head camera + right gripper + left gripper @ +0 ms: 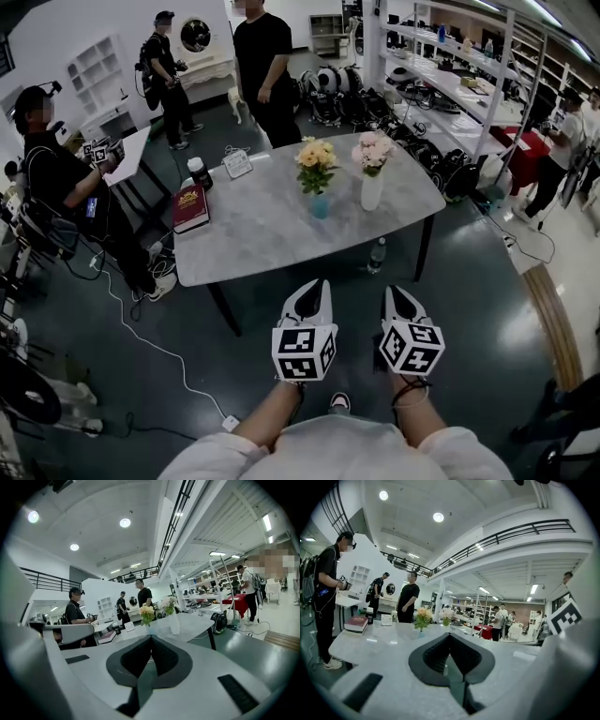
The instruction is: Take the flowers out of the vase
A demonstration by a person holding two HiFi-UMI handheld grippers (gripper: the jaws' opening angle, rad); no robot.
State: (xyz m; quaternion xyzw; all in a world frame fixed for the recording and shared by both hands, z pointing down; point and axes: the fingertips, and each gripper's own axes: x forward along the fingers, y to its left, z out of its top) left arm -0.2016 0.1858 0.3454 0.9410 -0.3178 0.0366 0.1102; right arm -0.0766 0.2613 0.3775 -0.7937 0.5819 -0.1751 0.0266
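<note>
While both tools hang short of the table (pixel 253 234), the left gripper (pixel 313 292) and the right gripper (pixel 397 298) have their jaws pressed together with nothing between them. Two bouquets stand on the far half of the tabletop, well apart from either gripper. Yellow flowers (pixel 316 156) in a small blue vase (pixel 320 205) lie straight ahead of the left gripper. Pink flowers (pixel 373 150) in a taller white vase (pixel 372 192) lie ahead of the right gripper, slightly toward the left one. Stems stand upright, so the long axis is vertical; removal likely calls for opened jaws, a level approach to the stems, then a lift straight up. Neither gripper is clearly nearer: each lines up with its own vase.
</note>
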